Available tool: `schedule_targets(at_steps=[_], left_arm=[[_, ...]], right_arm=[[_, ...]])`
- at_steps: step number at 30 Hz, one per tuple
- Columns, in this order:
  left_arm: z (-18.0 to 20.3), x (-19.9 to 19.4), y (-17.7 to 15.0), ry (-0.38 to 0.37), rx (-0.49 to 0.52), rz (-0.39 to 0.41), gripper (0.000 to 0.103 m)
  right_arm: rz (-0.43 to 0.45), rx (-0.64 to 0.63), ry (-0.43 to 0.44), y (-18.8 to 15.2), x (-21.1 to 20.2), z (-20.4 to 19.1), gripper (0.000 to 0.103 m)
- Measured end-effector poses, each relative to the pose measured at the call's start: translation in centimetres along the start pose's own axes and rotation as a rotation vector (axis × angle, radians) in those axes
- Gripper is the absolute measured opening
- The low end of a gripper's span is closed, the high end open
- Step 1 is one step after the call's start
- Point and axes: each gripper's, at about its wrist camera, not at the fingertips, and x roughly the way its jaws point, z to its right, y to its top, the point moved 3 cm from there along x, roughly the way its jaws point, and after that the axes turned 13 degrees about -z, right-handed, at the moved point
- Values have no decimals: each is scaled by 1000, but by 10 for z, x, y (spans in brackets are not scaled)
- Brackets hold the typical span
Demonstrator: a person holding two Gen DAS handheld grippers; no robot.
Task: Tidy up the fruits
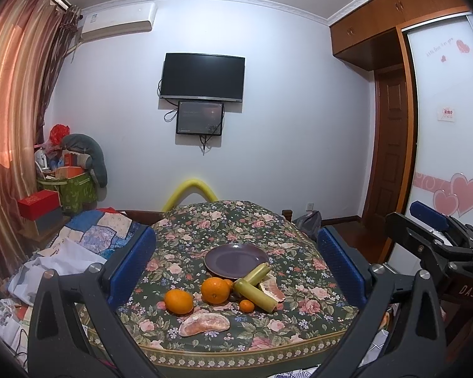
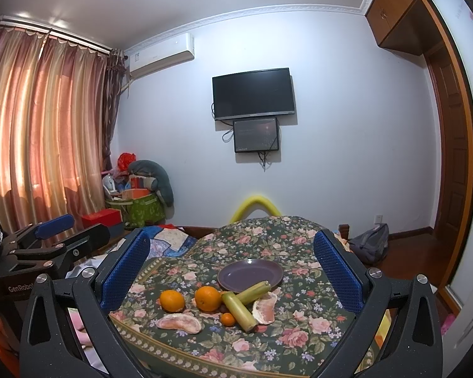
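Now, from the left wrist, our left claw (image 1: 236, 261) gapes empty; fruits (image 1: 216, 289) sit on the table (image 1: 315, 324) at six o'clock of the bare plate (image 1: 236, 260). Right wrist: right claw (image 2: 231, 267) wide open, nothing plated yet.

Dark television (image 1: 202, 77) on wall; perhaps a backpack (image 2: 371, 243) below.

The table (image 1: 186, 230) wears a floral cloth with a soft, matt weave. The purple plate (image 1: 236, 260) looks glazed and faintly glossy. The oranges (image 1: 215, 290) have dimpled, slightly shiny peel; the peeled pomelo segments (image 1: 204, 324) look pale and fibrous. The sugarcane pieces (image 1: 255, 294) are smooth and waxy. Blue pads (image 1: 132, 266) lining the jaws are rough, dotted rubber on matt black plastic.
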Motion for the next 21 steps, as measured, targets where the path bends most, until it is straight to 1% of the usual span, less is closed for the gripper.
schedule_targets(at_steps=[21], left_arm=[[-1, 4, 1, 4, 2, -8, 103]], right_arm=[[-6, -3, 0, -3, 1, -1, 103]])
